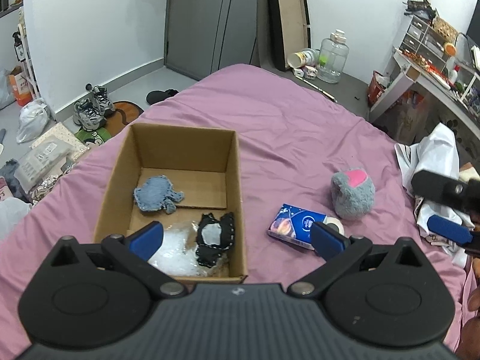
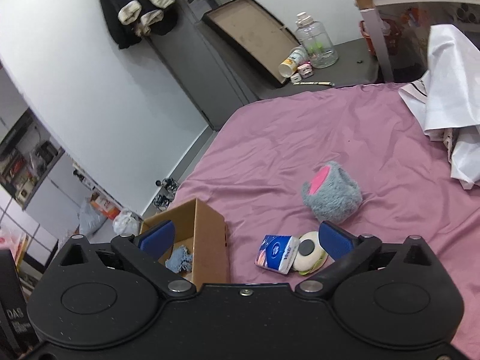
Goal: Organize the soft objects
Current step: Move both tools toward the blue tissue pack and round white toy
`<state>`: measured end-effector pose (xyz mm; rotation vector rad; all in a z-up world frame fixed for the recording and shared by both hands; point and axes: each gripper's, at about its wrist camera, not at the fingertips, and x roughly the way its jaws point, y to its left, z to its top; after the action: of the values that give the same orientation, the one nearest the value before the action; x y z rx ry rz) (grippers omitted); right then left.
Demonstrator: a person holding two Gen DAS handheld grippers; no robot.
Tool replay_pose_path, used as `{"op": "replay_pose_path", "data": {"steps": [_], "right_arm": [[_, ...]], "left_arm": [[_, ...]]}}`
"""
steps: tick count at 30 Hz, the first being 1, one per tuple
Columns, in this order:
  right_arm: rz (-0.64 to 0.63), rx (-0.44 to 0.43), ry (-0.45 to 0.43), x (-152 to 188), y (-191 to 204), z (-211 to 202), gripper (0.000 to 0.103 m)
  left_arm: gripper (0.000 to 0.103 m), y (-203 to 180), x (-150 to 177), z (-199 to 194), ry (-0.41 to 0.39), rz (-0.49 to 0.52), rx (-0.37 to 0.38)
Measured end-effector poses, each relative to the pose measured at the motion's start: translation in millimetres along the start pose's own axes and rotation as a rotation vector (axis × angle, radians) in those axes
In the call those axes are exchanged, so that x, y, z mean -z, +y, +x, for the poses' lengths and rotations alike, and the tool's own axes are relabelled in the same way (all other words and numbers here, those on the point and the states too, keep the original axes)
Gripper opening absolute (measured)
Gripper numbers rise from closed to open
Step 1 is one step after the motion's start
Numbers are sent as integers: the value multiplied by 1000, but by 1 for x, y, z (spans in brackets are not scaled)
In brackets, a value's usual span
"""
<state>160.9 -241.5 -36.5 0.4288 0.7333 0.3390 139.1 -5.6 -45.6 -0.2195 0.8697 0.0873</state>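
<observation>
**Both grippers wide and empty; two soft pieces boxed, plush still on the bed**

Left wrist view:
- Left gripper (image 1: 237, 237) jaws spread wide, nothing between the blue pads. It hangs over the near end of the cardboard box (image 1: 232, 162).
- Box sits open-topped on the pink bedsheet (image 1: 285, 114). Inside: a blue knitted piece (image 1: 156, 196) toward the far left of the floor, a black knitted piece with a grey centre (image 1: 214, 237) near the right wall, lying partly on a clear plastic bag (image 1: 177, 249).
- Right of the box, on the sheet: a blue tissue pack (image 1: 295, 223), with a round white object (image 1: 334, 225) touching its far end. Just beyond those, the grey plush with a pink patch (image 1: 354, 193).
- Right gripper (image 1: 441, 207) enters at the right edge over a crumpled white sheet (image 1: 432, 156); one black finger and one blue pad show, well apart.

Right wrist view:
- Right gripper (image 2: 244, 240) jaws at full spread, nothing held. View is tilted.
- Tissue pack (image 2: 276, 252) and the round white object (image 2: 309, 250) lie side by side, touching, just ahead, nearer the right pad. Grey plush (image 2: 333, 195) just beyond them, apart from both.
- Cardboard box (image 2: 210, 234) to the left, behind the left pad; only the blue knitted piece (image 2: 180, 259) shows inside, rest of the floor hidden.
- White sheet (image 2: 450, 90) bunched at the far right of the bedsheet (image 2: 300, 126).
</observation>
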Motion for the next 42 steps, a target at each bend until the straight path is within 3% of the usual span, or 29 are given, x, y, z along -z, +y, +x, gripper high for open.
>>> {"op": "replay_pose_path", "data": {"steps": [10, 16, 26, 31, 42], "right_arm": [[80, 5, -16, -4, -29, 0, 103], [132, 27, -30, -2, -47, 4, 101], [267, 65, 1, 5, -82, 26, 84], [290, 70, 9, 8, -91, 32, 77], [324, 60, 73, 17, -106, 55, 46]], "left_arm": [[103, -32, -1, 14, 19, 16, -17], [103, -46, -2, 23, 16, 27, 11], [100, -70, -2, 52, 19, 3, 42], [92, -76, -1, 70, 36, -27, 60], [88, -79, -2, 109, 82, -147, 42]]}}
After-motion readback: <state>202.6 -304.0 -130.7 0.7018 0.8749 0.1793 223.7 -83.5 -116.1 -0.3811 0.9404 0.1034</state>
